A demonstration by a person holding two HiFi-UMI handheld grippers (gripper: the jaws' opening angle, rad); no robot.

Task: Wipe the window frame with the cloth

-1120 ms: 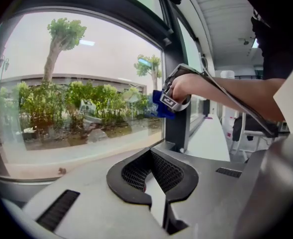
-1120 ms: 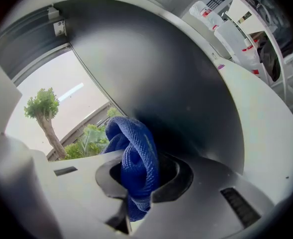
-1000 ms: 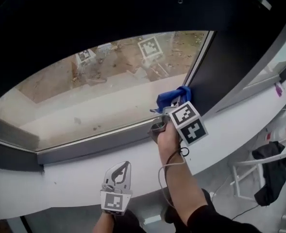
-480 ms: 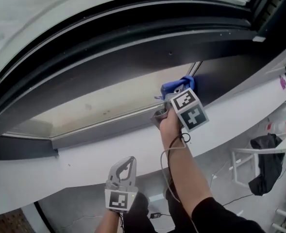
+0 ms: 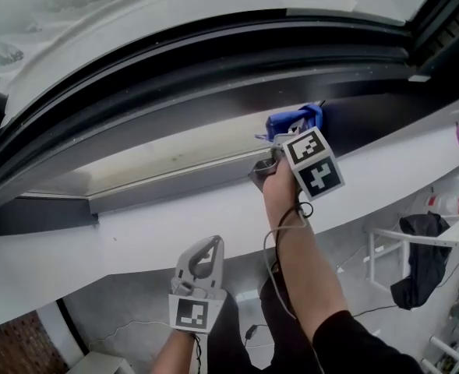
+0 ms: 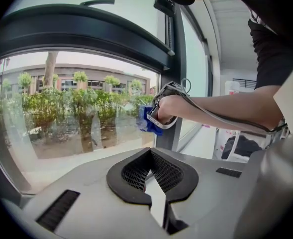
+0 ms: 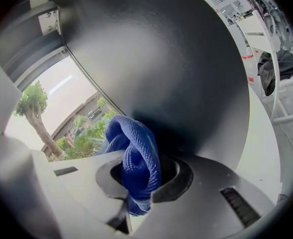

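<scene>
Cloth (image 7: 136, 158), blue and bunched, sits at the dark window frame (image 7: 186, 83), pinched in the right tongs (image 7: 136, 180), a grip only the right gripper view shows. Left tongs (image 5: 206, 246), closed and empty, hang well apart.

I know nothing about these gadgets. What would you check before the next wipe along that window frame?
1. Grip on the cloth: ok. The right gripper has its jaws shut on the blue cloth.
2. Cloth beyond the jaws: ok. A thick fold bulges past them.
3. Cloth touching the window frame: cannot tell. It sits at the corner by the dark upright, but the contact is hidden.
4. Left gripper out of the way: ok. It is low, below the white sill, jaws shut and empty.
5. Cable clear of the frame: ok. It loops by the wrist.
</scene>
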